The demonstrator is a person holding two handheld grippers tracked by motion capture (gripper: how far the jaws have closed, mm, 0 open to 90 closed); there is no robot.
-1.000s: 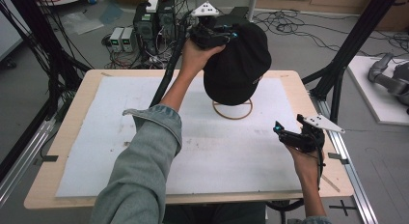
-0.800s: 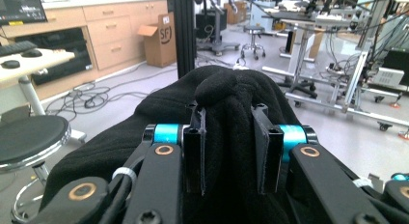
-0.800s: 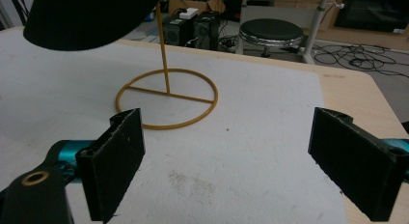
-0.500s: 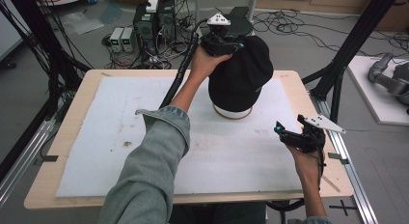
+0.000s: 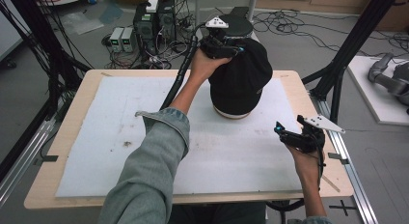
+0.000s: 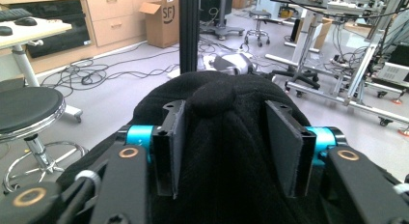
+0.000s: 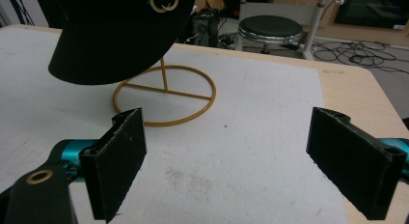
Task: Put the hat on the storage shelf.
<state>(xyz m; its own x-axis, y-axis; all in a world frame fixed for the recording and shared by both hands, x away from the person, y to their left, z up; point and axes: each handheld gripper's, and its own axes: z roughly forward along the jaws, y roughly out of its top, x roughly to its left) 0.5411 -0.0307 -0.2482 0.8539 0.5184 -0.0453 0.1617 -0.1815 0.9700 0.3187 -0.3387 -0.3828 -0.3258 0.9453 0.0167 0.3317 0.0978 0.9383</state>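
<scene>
Cap (image 5: 241, 79), black, sits over a yellow wire stand (image 7: 166, 96) at the table's (image 5: 72, 137) 1 o'clock, the left tool (image 5: 226, 49) clamped on its crown. Right tool (image 5: 289, 134) hovers at 4 o'clock, jaws wide apart and empty.

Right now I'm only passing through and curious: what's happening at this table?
A person works with a gripper in each hand. The left gripper is clamped on the crown of a black cap, holding it over a yellow wire stand on the white mat. The right gripper hovers open near the table's right edge, holding nothing.
</scene>
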